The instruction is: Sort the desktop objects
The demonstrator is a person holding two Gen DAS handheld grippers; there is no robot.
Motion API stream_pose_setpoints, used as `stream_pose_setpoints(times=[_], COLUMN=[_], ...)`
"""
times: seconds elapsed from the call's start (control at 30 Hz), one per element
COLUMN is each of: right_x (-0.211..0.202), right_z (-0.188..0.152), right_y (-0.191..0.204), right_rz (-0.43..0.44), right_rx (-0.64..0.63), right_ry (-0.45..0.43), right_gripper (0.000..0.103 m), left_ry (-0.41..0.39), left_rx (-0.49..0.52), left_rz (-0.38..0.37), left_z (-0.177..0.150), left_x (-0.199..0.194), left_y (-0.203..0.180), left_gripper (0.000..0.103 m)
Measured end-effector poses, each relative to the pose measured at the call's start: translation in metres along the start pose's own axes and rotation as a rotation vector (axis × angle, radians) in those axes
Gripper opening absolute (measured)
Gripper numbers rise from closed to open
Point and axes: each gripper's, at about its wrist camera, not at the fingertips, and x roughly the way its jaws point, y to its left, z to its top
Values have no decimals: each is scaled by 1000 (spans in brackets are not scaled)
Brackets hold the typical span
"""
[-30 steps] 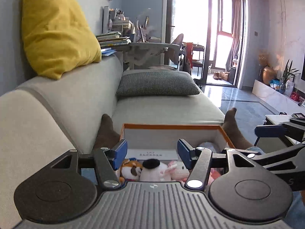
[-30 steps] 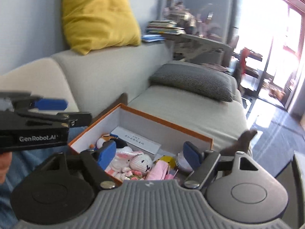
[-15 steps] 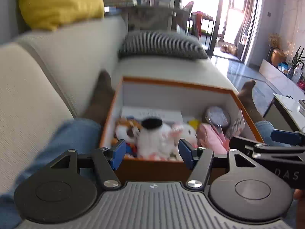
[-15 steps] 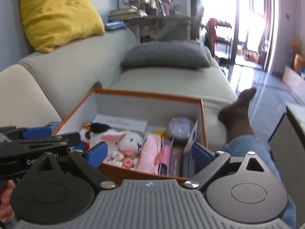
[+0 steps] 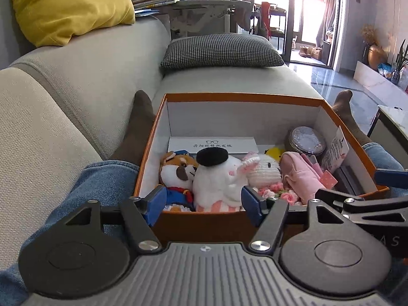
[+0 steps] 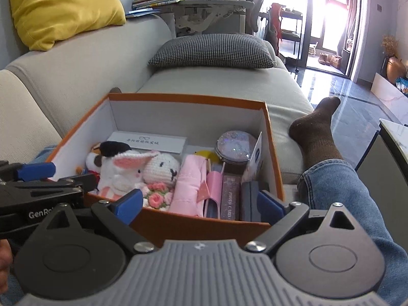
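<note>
Since a second ago we have tipped both tools down, so the orange box (image 5: pixel 201 223) on the person's lap now fills both views. Our left tool (image 5: pixel 204 201) is spreading, nothing between its jaws, angled down before the white plush (image 5: pixel 219 178). Our right tool (image 6: pixel 200 201) stands spread and empty before the pink pouch (image 6: pixel 188 186).

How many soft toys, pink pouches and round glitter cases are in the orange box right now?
Soft toys: 3 (dog, beret bunny, crochet doll)
Pink pouch: 1
Round glitter case: 1
Total: 5
</note>
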Motion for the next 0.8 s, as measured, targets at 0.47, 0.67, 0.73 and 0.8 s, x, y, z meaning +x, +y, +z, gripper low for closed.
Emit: stream_pose_setpoints(times=[0.47,0.67,0.73,0.8], right_x=[1,0,0,0], right_z=[-6,-7,-7,-7], right_y=[-6,-5,-4,-4], right_rz=[22,15,13,13], right_rx=[27,17,6,4], right_ry=[14,14,15,14], right_gripper=[97,97,97,97], left_ry=[-6,-7,-5,-4], left_rx=[3,2,2,1], left_rz=[13,12,13,13], left_z=[-2,-2,-2,-2], left_x=[0,-1,-1,-1], left_y=[-2,-2,-1,0], left_gripper=[86,87,87,87])
